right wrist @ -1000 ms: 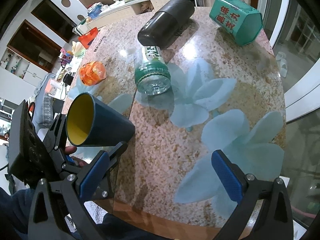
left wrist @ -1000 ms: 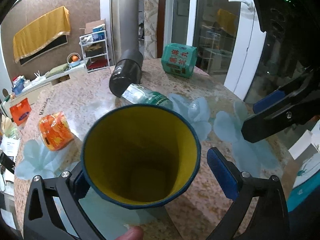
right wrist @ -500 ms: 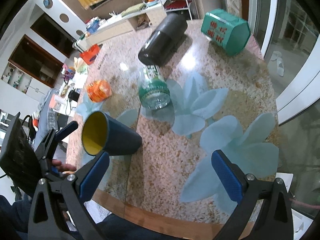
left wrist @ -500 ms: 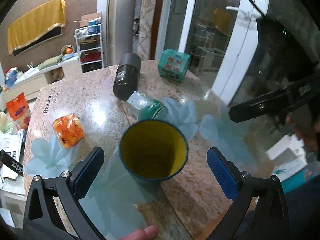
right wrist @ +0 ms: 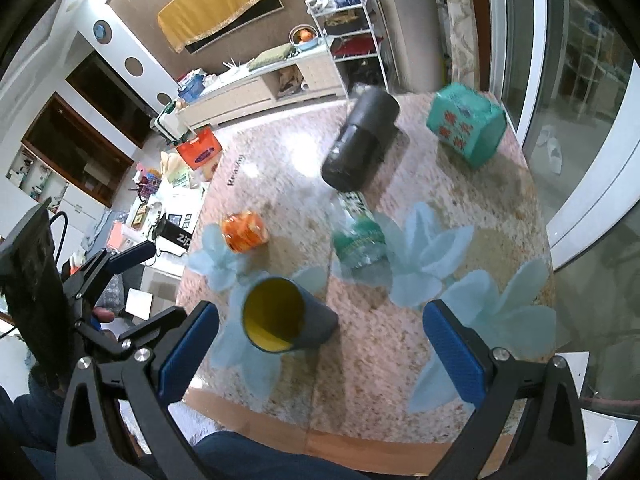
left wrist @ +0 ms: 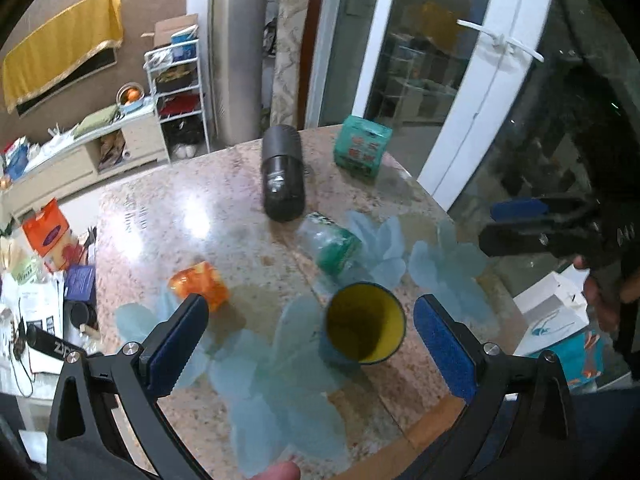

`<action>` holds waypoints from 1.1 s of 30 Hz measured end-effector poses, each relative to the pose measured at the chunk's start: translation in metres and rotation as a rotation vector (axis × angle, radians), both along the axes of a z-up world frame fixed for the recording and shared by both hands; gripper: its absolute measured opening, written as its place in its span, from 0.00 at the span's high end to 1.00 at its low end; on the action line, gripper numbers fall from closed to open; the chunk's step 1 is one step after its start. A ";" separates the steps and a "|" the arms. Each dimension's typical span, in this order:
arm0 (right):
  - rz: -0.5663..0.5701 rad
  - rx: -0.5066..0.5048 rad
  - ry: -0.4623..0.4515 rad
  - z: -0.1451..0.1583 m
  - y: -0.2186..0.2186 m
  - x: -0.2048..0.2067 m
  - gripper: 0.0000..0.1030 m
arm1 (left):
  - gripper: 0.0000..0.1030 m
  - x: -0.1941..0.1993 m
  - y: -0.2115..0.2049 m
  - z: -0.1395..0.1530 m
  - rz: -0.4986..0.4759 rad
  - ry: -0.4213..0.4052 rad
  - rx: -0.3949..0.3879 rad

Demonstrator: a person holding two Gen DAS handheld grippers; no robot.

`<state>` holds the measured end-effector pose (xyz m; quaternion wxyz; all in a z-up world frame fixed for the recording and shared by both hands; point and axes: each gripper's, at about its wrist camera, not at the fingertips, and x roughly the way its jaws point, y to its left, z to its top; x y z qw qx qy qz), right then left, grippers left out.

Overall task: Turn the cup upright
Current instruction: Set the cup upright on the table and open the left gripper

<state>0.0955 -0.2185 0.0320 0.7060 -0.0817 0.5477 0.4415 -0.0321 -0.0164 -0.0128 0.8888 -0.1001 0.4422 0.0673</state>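
Observation:
A dark blue cup with a yellow inside stands upright, mouth up, on the granite table near its front edge. It also shows in the right wrist view. My left gripper is open and empty, raised above and behind the cup, touching nothing. My right gripper is open and empty, held above the table's front edge, with the cup just ahead of its left finger. The right gripper shows side-on at the right of the left wrist view.
A black cylinder, a green-labelled bottle, a teal box and an orange packet lie on the table. Pale blue flower shapes are on the tabletop. Clutter sits on the floor at left.
My left gripper let go of the cup and pulled up and back. The cup now stands on the table by itself. My right gripper also rose and drew back.

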 end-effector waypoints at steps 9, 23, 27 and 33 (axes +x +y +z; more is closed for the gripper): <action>-0.012 -0.079 -0.089 0.017 0.036 -0.040 0.00 | 0.00 -0.015 0.043 0.011 0.042 0.031 -0.059; -0.062 -0.135 -0.154 0.006 0.060 -0.080 0.00 | 0.00 -0.047 0.069 0.007 0.020 0.022 -0.182; -0.055 -0.119 -0.157 0.006 0.065 -0.084 0.00 | 0.00 -0.049 0.068 0.007 0.012 0.025 -0.144; -0.069 -0.109 -0.162 0.006 0.065 -0.080 0.00 | 0.00 -0.048 0.070 0.009 0.019 0.016 -0.156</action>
